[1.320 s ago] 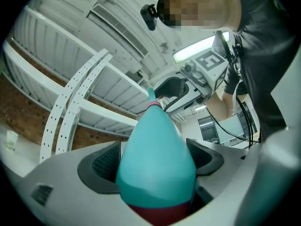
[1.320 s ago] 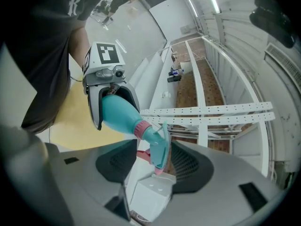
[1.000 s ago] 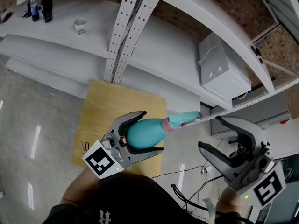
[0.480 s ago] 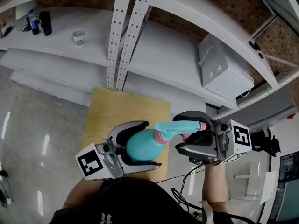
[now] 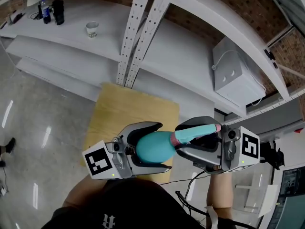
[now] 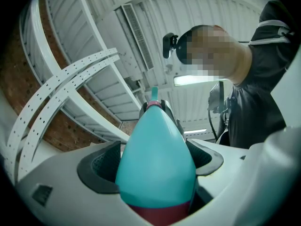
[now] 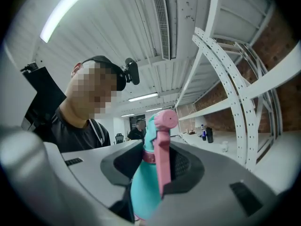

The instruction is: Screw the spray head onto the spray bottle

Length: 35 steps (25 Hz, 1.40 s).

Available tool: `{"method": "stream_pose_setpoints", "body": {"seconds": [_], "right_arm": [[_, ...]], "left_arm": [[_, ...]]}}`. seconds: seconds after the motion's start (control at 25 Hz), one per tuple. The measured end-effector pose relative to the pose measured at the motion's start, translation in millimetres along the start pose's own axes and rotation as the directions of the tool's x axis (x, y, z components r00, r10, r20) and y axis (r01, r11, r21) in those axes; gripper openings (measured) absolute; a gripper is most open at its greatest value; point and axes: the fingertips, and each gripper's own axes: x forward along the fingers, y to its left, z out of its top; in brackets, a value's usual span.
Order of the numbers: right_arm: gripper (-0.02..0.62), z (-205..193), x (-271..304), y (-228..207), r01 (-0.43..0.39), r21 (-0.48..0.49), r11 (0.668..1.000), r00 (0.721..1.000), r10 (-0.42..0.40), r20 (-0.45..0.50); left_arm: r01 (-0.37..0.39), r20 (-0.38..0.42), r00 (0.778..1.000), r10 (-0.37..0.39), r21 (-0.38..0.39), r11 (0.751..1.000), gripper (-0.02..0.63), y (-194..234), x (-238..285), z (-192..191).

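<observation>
My left gripper [image 6: 156, 158] is clamped round the belly of the teal spray bottle [image 5: 151, 147], held in the air over the near right corner of the bench [image 5: 124, 109]. My right gripper [image 7: 155, 166] has just been closing, and its jaws now grip the spray head [image 5: 196, 132], with the pink trigger [image 7: 162, 160] against one pad. My worry is that pad hold: pressure on the trigger could squeeze it or let the head slip as I twist. A head that sits tilted could cross-thread, and the smooth rounded bottle may spin in the left jaws. The neck joint is buried between the right jaws, so I can't tell how far the head is seated
</observation>
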Motion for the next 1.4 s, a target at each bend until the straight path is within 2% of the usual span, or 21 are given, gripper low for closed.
{"method": "stream_pose_setpoints", "body": {"seconds": [0.08,0.16,0.24,0.32,0.36,0.52,0.56,0.6,0.68,0.76,0.84,0.96,1.2,1.28,1.4], "right_arm": [[0.132,-1.4,-1.2,-3.8,0.051,-0.013,0.999,0.999,-0.052,-0.018],[0.132,-5.6,-4.1,-11.4,0.133,-0.003,0.991,0.991,-0.133,-0.036],[0.130,-11.4,-7.0,-22.3,0.235,0.028,0.972,0.971,-0.234,-0.048],[0.130,-17.8,-10.0,-35.8,0.340,0.082,0.937,0.940,-0.336,-0.058],[0.130,-20.7,-11.1,-43.2,0.390,0.109,0.914,0.921,-0.385,-0.061],[0.130,-30.4,-13.3,-67.3,0.558,0.174,0.811,0.829,-0.555,-0.070],[0.131,-32.0,-14.0,-70.6,0.587,0.187,0.788,0.808,-0.586,-0.067],[0.130,-33.3,-14.6,-73.2,0.607,0.201,0.769,0.791,-0.609,-0.063],[0.132,-35.1,-14.7,-77.6,0.629,0.219,0.746,0.771,-0.634,-0.055],[0.132,-34.9,-14.9,-79.5,0.643,0.218,0.734,0.759,-0.649,-0.051],[0.132,-31.7,-17.5,-76.3,0.657,0.203,0.726,0.747,-0.664,-0.045],[0.132,-26.7,-21.2,-66.1,0.675,0.165,0.719,0.734,-0.678,-0.044],[0.132,-31.2,-6.9,-45.9,0.695,-0.008,0.719,0.715,-0.692,-0.100],[0.132,-34.1,0.3,-42.5,0.687,-0.063,0.723,0.714,-0.689,-0.122],[0.132,-37.0,5.4,-36.8,0.666,-0.090,0.740,0.726,-0.671,-0.147]], "left_arm": [[-0.042,-0.013,0.999,0.043,0.052,0.998,0.423,5.1,0.7,0.8],[-0.113,-0.039,0.992,0.118,0.121,0.986,0.423,13.2,-0.1,-0.3],[-0.194,-0.131,0.966,0.223,0.206,0.959,0.423,24.0,-7.0,-12.4],[-0.265,-0.229,0.912,0.341,0.308,0.914,0.423,36.7,-15.9,-28.1],[-0.303,-0.232,0.887,0.399,0.359,0.883,0.423,43.6,-17.9,-30.1],[-0.443,-0.153,0.795,0.587,0.515,0.734,0.423,65.3,-21.0,-30.0],[-0.462,-0.133,0.782,0.609,0.531,0.710,0.423,67.5,-20.6,-29.5],[-0.469,-0.128,0.777,0.616,0.534,0.703,0.423,68.8,-20.1,-29.6],[-0.460,-0.147,0.787,0.599,0.508,0.728,0.423,70.8,-19.2,-30.6],[-0.449,-0.152,0.810,0.566,0.460,0.766,0.423,73.1,-18.1,-29.6],[-0.444,-0.141,0.831,0.538,0.417,0.793,0.423,74.1,-17.6,-25.9],[-0.448,-0.118,0.847,0.518,0.367,0.815,0.423,74.8,-18.1,-20.4],[-0.452,-0.114,0.851,0.512,0.337,0.826,0.423,78.8,-17.4,-20.3],[-0.444,-0.106,0.865,0.491,0.297,0.846,0.423,76.8,-14.0,-20.1],[-0.407,-0.090,0.900,0.427,0.175,0.896,0.423,70.8,-10.1,-19.9]]}}
